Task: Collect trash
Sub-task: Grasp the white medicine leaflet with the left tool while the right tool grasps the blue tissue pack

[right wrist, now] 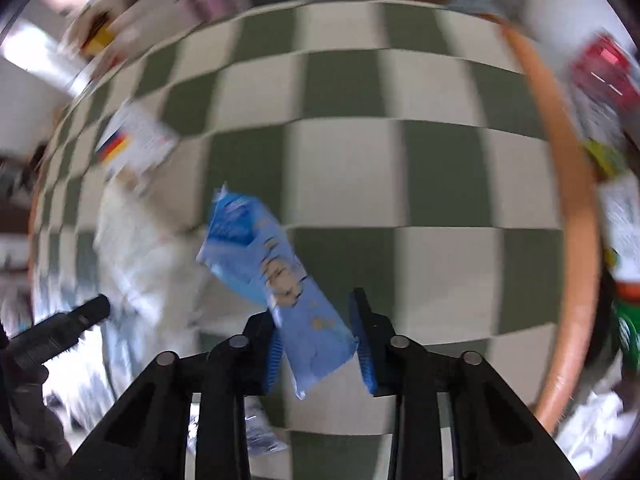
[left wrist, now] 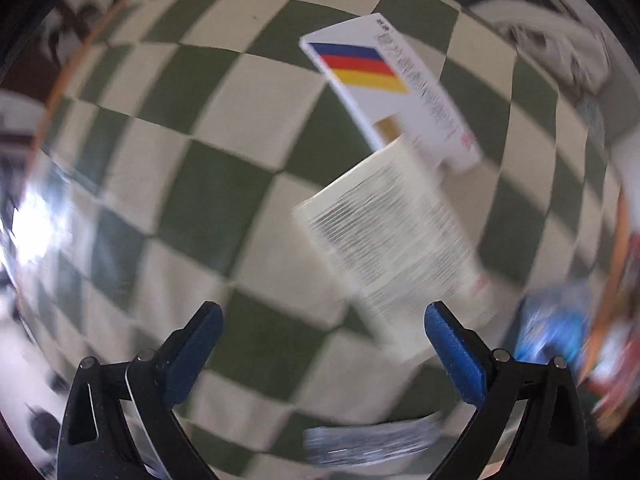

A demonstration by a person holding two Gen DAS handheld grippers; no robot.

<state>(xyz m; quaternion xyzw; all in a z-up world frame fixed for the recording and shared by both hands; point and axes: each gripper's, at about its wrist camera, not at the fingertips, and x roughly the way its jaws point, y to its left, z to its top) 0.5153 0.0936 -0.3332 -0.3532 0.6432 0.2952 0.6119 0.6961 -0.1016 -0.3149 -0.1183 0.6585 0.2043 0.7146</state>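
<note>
My right gripper [right wrist: 316, 324] is shut on a blue snack wrapper [right wrist: 276, 276], which sticks up from between the blue pads above the green-and-cream checkered cloth [right wrist: 440, 184]. My left gripper [left wrist: 324, 324] is open and empty, low over the same cloth [left wrist: 224, 200]. Just ahead of it lies a printed paper leaflet [left wrist: 396, 244], partly over a white box with blue, red and yellow stripes [left wrist: 384, 80]. That box also shows at the left of the right wrist view [right wrist: 132, 144], with the left gripper's black tip [right wrist: 80, 316] below it.
A crumpled silvery wrapper [left wrist: 372, 440] lies near the left gripper's base. An orange-rimmed bin [right wrist: 568, 216] at the right holds red, green and white packaging. White crumpled material [left wrist: 560, 44] sits at the cloth's far right. The blue wrapper shows blurred at the right [left wrist: 556, 332].
</note>
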